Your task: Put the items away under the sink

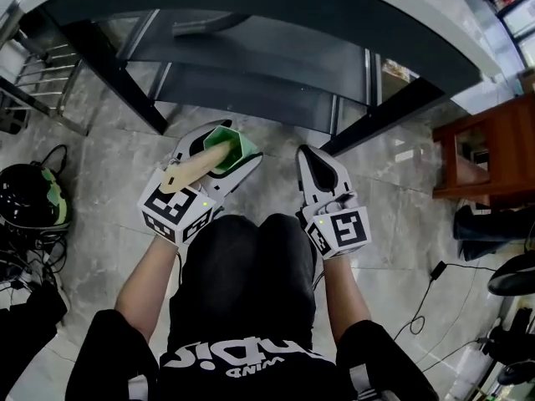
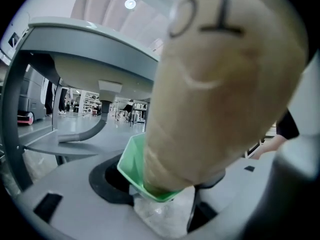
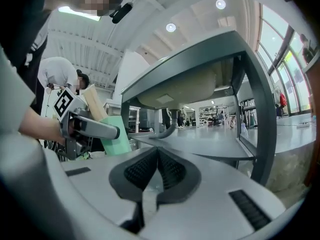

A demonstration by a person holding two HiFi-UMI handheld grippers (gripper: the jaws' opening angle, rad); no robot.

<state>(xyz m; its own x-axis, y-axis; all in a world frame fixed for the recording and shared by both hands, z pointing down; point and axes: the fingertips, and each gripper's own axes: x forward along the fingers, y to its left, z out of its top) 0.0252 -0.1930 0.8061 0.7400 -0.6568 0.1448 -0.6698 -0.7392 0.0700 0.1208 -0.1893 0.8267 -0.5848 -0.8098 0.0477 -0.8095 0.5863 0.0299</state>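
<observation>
My left gripper (image 1: 219,159) is shut on a green hexagonal cup (image 1: 235,145) with a thick pale wooden handle (image 1: 194,169) sticking out of it. In the left gripper view the handle (image 2: 220,84) fills the right half and leans out of the cup (image 2: 131,166). My right gripper (image 1: 315,160) is held beside it, shut and empty, its pads (image 3: 170,173) pressed together. Both point at the dark shelves (image 1: 251,57) under the white sink counter (image 1: 401,7). The right gripper view shows the left gripper (image 3: 90,126) holding the cup (image 3: 117,138) to its left.
A grey drain pipe (image 2: 85,131) curves down from the basin underside (image 2: 100,74) onto the shelf (image 2: 60,146). Dark frame legs (image 3: 262,119) flank the opening. A black helmet (image 1: 29,195) lies on the floor at left, a wooden cabinet (image 1: 493,157) and cables (image 1: 426,299) at right.
</observation>
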